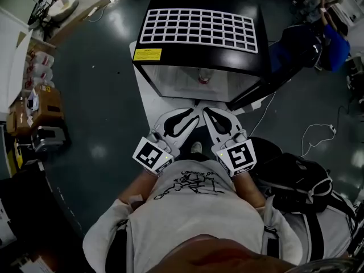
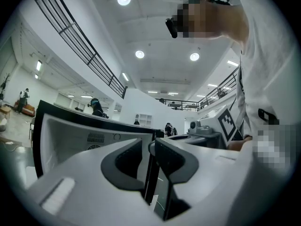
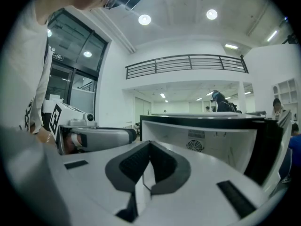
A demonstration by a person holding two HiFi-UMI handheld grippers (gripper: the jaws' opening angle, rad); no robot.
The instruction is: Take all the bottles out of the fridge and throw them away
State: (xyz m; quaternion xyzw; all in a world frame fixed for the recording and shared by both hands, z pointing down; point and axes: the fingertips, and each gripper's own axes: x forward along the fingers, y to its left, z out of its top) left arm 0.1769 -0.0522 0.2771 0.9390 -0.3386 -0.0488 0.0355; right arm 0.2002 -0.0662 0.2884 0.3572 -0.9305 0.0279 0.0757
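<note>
Both empty right now: left tongs [image 2: 149, 147] sit slightly apart, right tongs [image 3: 146, 147] pinched closed on nothing. The bottle [image 1: 203, 77] is inside the open fridge [image 1: 165, 75], straight ahead of both tips. I'd spread one pair wide, go in level and grab mid-body.

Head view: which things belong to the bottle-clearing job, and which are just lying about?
Job:
- fridge, door open
- bottle inside it
- left claw, empty
- right claw, empty

Lying about:
- cardboard box, far left
- black backpack, right of the person
</note>
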